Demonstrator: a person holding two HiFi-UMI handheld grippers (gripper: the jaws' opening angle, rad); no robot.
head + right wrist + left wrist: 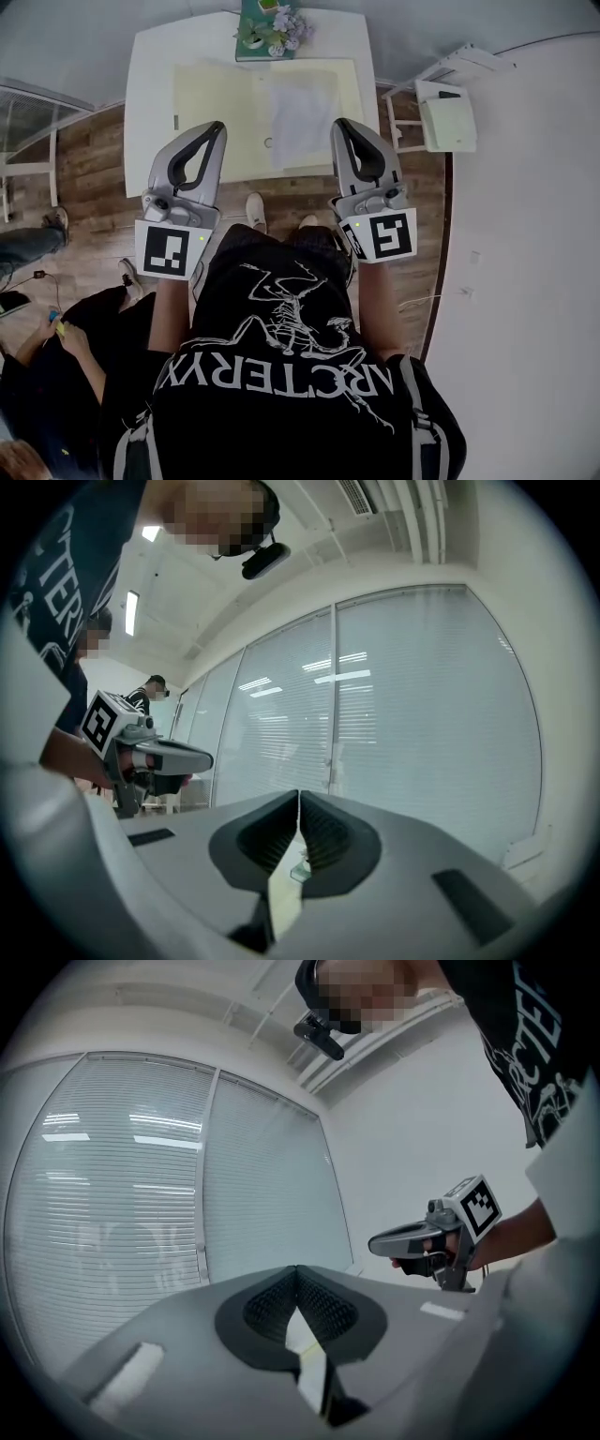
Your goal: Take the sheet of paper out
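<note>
An open pale yellow folder (pixel 211 108) lies on the white table (pixel 150 66), and a white sheet of paper (pixel 302 112) rests on its right half. My left gripper (pixel 217 127) is held up over the table's near edge at the folder's left, jaws shut with nothing between them. Over the folder's right end my right gripper (pixel 338 124) is held the same way, shut and empty. In the left gripper view the tips of my left gripper (pixel 297 1269) meet, with the right gripper (pixel 377 1241) beyond. The right gripper view shows my right gripper (pixel 299 794) with its tips touching.
A teal book with a small potted plant (pixel 270 28) sits at the table's far edge. A white shelf stand (pixel 445 112) stands right of the table. A person crouches at lower left (pixel 56 347). Blinds cover big windows (pixel 141 1194) around the room.
</note>
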